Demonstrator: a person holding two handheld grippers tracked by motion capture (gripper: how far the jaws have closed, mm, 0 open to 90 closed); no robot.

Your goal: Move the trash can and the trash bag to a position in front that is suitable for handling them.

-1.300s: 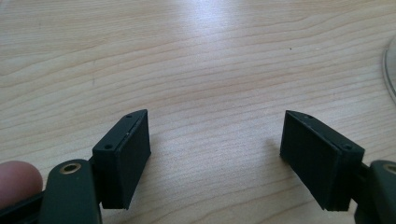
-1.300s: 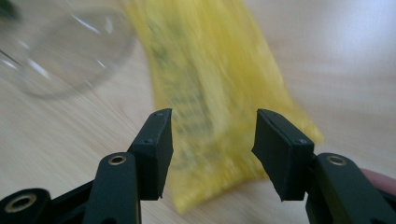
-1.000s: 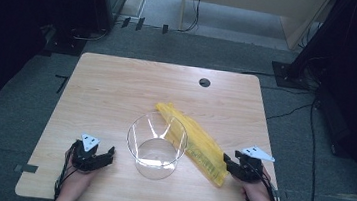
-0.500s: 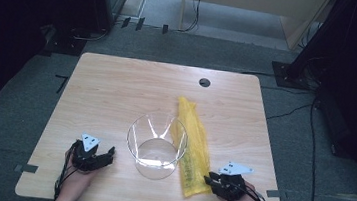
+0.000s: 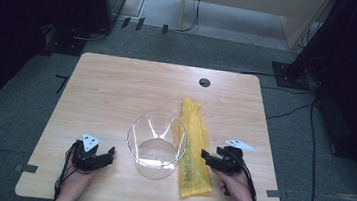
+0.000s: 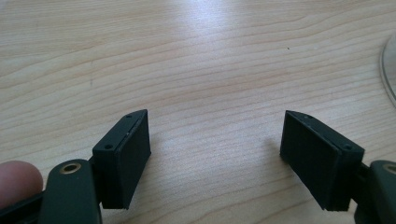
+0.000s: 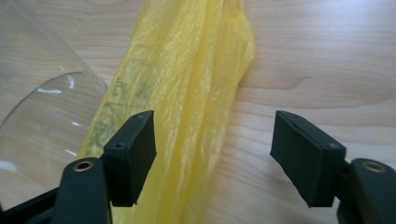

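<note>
A clear bowl [image 5: 156,148] sits near the desk's [image 5: 117,94] front edge, a yellow bag [image 5: 192,147] touching its right side. The right gripper [image 5: 206,157], jaws apart, faces the bag, likely lining up a grasp. The left gripper [image 5: 105,154] rests open, holding nothing.

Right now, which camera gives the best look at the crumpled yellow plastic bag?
The high view: the whole crumpled yellow plastic bag lies beside the clear bowl. The right gripper view shows a close stretch; the left shows bare wood.
</note>
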